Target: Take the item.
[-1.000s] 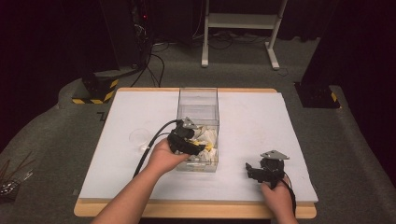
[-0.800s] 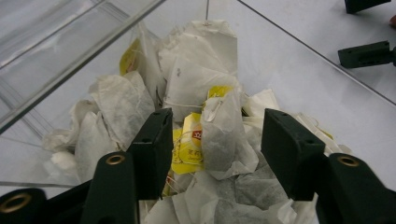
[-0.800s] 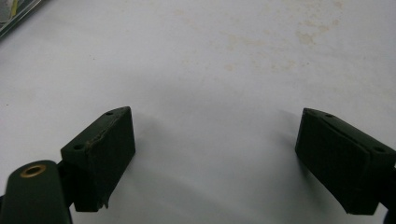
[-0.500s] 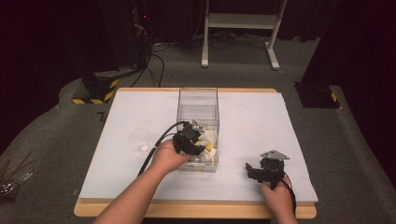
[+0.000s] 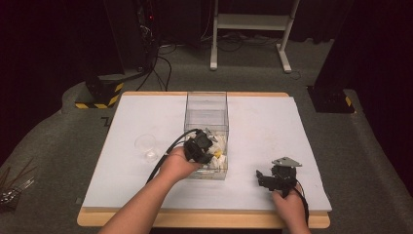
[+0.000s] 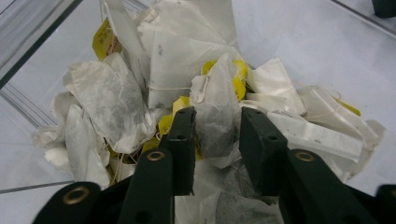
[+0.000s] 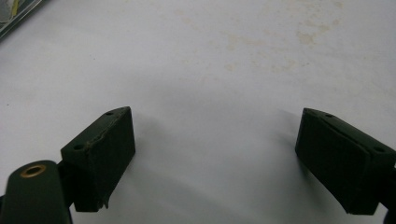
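A tea bag [image 6: 215,122] stands between the jaws of the left gripper [image 6: 215,140], whose black pads sit close against either side of it without clearly squeezing it flat; the jaws are nearly closed around it, and it cannot be told for certain that they pinch it. This bag rests on top of a heap of tea bags [image 6: 140,93], white paper pouches with yellow tags, piled in the near end of a clear plastic box [image 5: 206,105]. In the high view the left gripper [image 5: 198,147] dips into that box from its near left side, the person's left hand [image 5: 176,165] wrapped round its body and the forearm running back and down toward the near table edge, a black cable looping out to the left of the box. To the right of the box and nearer the person, well apart from it, the right gripper [image 5: 263,176] rests low over the white table top [image 5: 272,126], held by the right hand [image 5: 288,204]; its jaws stand wide apart over bare, faintly stained surface [image 7: 215,70]. Left of the box lies a small clear cup [image 5: 146,145]. Beyond the box the white top ends at a wooden edge, then grey carpet [image 5: 370,146], black stands with yellow-striped feet, cables and a white frame in a dark room.
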Demonstrator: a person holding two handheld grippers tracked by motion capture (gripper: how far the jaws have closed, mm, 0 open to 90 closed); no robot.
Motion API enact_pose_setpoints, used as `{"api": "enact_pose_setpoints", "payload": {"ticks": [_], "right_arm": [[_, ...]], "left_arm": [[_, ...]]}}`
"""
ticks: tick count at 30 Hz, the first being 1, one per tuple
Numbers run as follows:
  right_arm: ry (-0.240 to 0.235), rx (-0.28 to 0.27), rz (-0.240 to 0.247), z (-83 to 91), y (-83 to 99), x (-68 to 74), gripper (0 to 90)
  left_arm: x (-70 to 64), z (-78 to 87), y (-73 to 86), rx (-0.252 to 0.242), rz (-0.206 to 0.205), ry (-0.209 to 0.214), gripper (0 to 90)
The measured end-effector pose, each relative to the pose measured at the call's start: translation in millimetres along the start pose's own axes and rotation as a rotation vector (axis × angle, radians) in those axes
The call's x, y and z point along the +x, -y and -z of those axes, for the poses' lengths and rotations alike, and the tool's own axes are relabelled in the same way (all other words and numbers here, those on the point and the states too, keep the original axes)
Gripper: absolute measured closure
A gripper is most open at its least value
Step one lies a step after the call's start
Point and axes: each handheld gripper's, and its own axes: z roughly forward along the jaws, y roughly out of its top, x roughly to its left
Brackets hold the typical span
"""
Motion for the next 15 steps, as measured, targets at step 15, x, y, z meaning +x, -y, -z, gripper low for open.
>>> {"api": "enact_pose_setpoints", "payload": {"ticks": [15], "right_arm": [[-0.002, -0.001, 0.001, 0.0, 0.0, -0.4, 12.0]], "left_arm": [[-1.5, 4.5, 4.6, -0.049, -0.008, -0.020, 83.9]]}}
